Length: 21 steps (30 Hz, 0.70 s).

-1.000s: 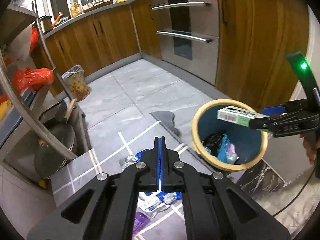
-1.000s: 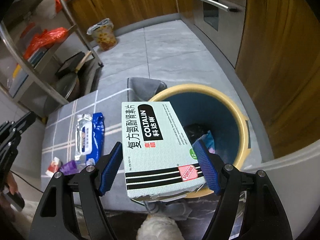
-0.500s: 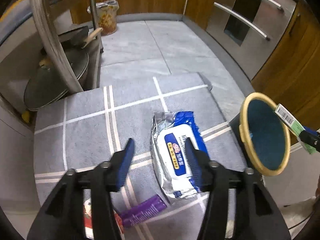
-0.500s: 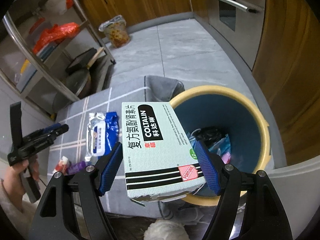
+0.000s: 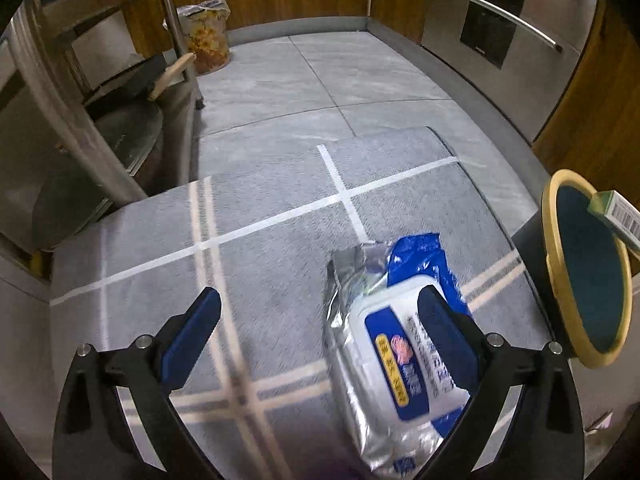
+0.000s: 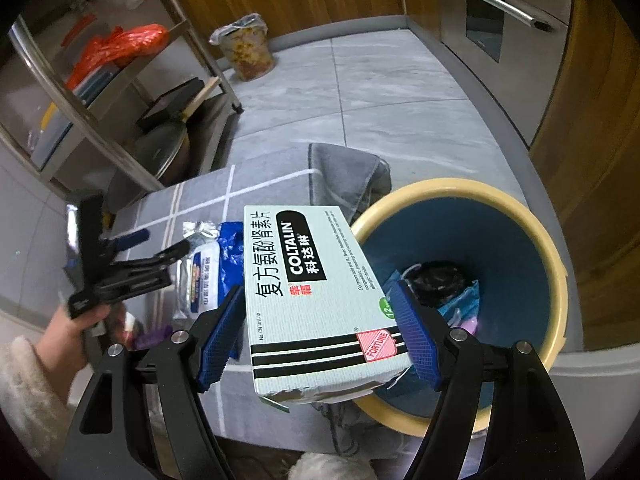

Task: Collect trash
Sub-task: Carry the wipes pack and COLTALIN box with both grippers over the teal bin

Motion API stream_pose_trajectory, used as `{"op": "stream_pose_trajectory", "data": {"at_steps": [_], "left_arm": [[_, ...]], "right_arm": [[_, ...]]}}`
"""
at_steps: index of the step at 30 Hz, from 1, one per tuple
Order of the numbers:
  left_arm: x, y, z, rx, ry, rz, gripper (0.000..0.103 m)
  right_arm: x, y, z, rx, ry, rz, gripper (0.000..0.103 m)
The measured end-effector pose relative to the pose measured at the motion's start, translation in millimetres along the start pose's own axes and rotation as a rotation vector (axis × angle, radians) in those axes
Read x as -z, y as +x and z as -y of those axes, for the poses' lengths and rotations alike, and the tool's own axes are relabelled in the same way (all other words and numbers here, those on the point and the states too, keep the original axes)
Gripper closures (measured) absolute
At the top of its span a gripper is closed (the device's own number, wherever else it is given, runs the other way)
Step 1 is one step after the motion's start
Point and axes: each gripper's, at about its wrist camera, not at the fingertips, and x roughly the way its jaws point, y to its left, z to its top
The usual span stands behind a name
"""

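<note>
A white-and-green medicine box is clamped between the blue pads of my right gripper, which is shut on it. The box hangs over the near rim of a yellow-rimmed blue bin with trash at its bottom. A blue-and-silver wet wipes pack lies on the grey checked mat. My left gripper hovers low over it, its jaws opening wide. The right finger covers the pack's edge and neither pad presses on it. The bin and box show at the right edge of the left wrist view.
A purple wrapper lies on the mat beside the person's hand. A steel shelf rack with pans stands left. A lined waste basket sits by the wooden cabinets. A crumpled grey cloth lies behind the bin. An oven stands at the far right.
My left gripper went from shut to wide open, sinking toward the mat over the wipes pack. My right gripper, still holding the box, shifted a little over the bin.
</note>
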Motion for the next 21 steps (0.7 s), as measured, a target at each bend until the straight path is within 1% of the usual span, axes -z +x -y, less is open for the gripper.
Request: {"op": "stream_pose_trajectory", "data": {"at_steps": [1,2,3,4,5,6,8,9,10,14,17,19,21], "left_arm": [[-1.4,4.0,-2.9,0.037,-0.02,0.002,0.017],[-2.2,7.4,-4.3,0.059,-0.036,-0.004,0.033],[-3.3,12.3,-7.3,0.086,-0.057,-0.018,0.04],[-4.1,17.4,-10.0,0.117,-0.078,-0.034,0.051],[-4.2,20.7,-11.2,0.138,-0.087,-0.043,0.054],[-4.2,24.0,-10.9,0.158,-0.084,-0.05,0.055],[-4.3,28.5,-7.1,0.176,-0.063,-0.058,0.071],[-4.4,29.7,-5.9,0.177,-0.059,-0.06,0.075],[-4.3,30.2,-5.4,0.176,-0.058,-0.06,0.084],[-5.3,22.7,4.7,0.158,-0.009,-0.046,0.091],[-7.1,2.1,13.3,0.115,0.04,0.0,0.093],[-8.1,-18.5,23.0,0.109,0.074,0.039,0.093],[-8.7,-36.7,28.9,0.122,0.078,0.071,0.093]], "right_arm": [[-0.4,1.3,-0.1,-0.001,0.0,-0.001,0.028],[-1.0,2.1,0.4,-0.002,0.0,-0.003,0.028],[-1.2,3.1,1.1,-0.002,-0.001,-0.006,0.028],[-1.3,4.5,1.6,-0.001,-0.002,-0.01,0.028],[-1.3,5.2,2.2,-0.001,-0.003,-0.012,0.028],[-1.4,6.1,2.9,-0.001,-0.002,-0.015,0.028],[-1.6,7.2,4.6,0.005,0.001,-0.019,0.028],[-2.2,7.4,5.2,0.008,0.003,-0.02,0.028],[-2.5,7.5,6.3,0.013,0.005,-0.022,0.028],[-2.9,3.7,11.2,0.029,0.014,-0.018,0.028],[-0.6,-2.0,15.1,0.036,0.026,-0.009,0.028],[0.8,-7.0,17.2,0.042,0.031,0.0,0.028],[2.5,-11.5,18.6,0.053,0.028,0.007,0.028]]}}
